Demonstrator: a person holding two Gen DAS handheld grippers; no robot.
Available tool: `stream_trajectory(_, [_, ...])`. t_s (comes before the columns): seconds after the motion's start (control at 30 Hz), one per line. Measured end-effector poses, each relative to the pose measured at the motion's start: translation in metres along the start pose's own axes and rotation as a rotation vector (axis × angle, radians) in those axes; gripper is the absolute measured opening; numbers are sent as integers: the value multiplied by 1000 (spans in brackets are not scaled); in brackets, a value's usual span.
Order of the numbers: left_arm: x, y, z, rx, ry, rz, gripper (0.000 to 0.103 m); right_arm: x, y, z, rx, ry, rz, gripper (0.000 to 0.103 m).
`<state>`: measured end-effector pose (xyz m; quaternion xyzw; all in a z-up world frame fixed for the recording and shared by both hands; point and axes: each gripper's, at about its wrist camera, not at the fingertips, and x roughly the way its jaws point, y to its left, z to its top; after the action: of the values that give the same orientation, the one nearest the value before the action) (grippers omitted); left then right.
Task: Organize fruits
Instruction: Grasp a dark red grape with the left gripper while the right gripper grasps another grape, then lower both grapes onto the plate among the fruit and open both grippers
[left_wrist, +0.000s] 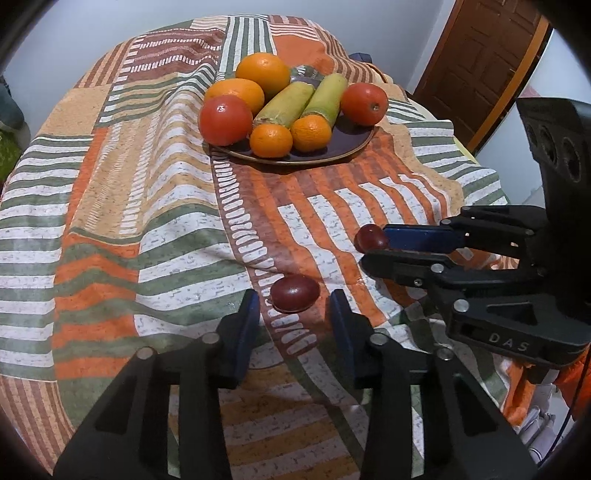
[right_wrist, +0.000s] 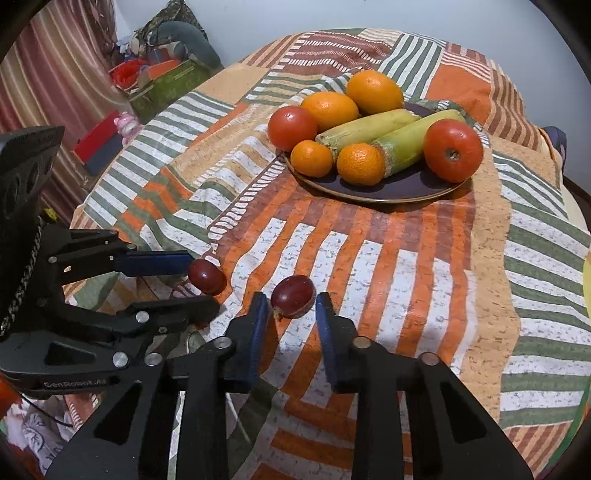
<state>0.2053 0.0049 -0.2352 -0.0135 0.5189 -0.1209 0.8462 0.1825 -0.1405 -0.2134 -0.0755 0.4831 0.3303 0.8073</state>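
- Bench (left_wrist: 155, 229) under a striped cloth (right_wrist: 406, 266).
- Plate (left_wrist: 351, 142) at 12 o'clock, well apart from both tongs, holding oranges (left_wrist: 263, 74), tomatoes (left_wrist: 224, 119) and corn (left_wrist: 284, 103).
- Left tongs (left_wrist: 291, 317) apart, straddling one grape (left_wrist: 294, 293) on the cloth without touching it.
- Right tongs (right_wrist: 290, 314) apart around the other grape (right_wrist: 293, 296); contact unclear.

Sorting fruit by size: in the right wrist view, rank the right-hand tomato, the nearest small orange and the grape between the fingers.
1. Right-hand tomato
2. Nearest small orange
3. Grape, smallest even though it lies closest to the camera, so its place is safe.
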Motion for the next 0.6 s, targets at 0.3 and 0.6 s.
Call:
stream_trajectory(0.3, [-4,4,2,-19,-10,-3,28,-11,-1,3,-8,-40,-13,19])
stream_trajectory(0.6, [-29,5,23,-8,-90,21,28,-36,-10,13,1,-114,-41,19])
